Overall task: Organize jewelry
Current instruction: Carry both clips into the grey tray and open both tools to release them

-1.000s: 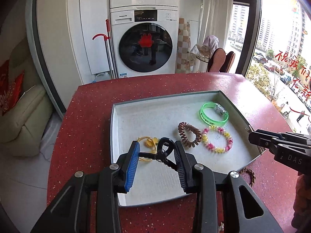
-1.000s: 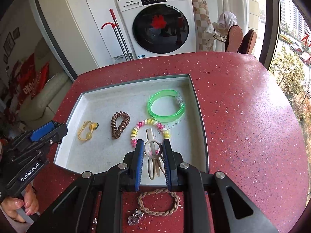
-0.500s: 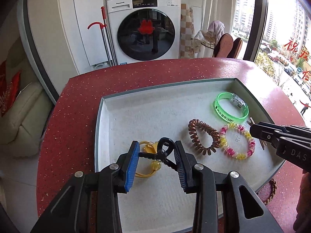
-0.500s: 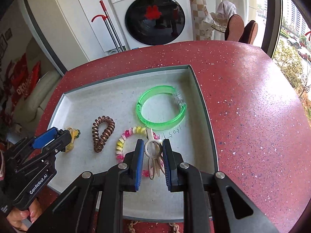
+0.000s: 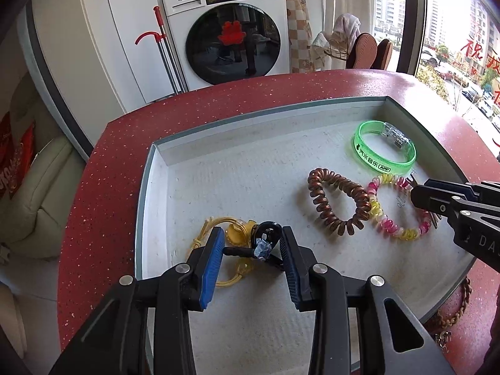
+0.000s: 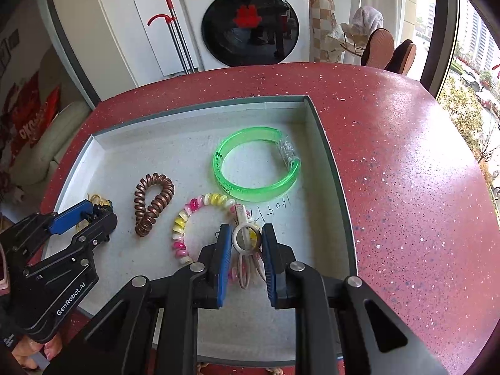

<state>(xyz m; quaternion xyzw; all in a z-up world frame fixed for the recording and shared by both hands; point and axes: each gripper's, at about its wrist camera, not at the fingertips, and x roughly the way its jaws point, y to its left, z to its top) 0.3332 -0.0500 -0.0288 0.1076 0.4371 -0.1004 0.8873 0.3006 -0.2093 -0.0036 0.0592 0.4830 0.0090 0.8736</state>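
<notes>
A grey-rimmed white tray [image 5: 147, 187] [image 6: 331, 172] lies on the red table. My left gripper [image 5: 251, 243] [image 6: 93, 215] is shut on a black hair clip [image 5: 267, 234], low over the tray's left side, just above a yellow hair tie [image 5: 212, 225] [image 6: 93, 198]. My right gripper [image 6: 245, 239] [image 5: 418, 195] is shut on a beige hair clip [image 6: 245, 243], which overlaps the near right part of a pink-and-yellow bead bracelet [image 6: 179, 234] [image 5: 393, 231]. In the tray also lie a brown coil hair tie [image 5: 317, 198] [image 6: 139, 212] and a green bangle [image 5: 375, 162] [image 6: 259, 195].
A braided rope bracelet [image 5: 459, 306] lies on the red table [image 6: 406, 187] just outside the tray's near right edge. A person's hand [image 6: 31, 353] holds the left gripper. A washing machine [image 5: 225, 31], a sofa and a window stand beyond the table.
Both grippers have come down and forward over the tray with their clips. The right one passed from above the rope bracelet on the table to above the bead bracelet.
</notes>
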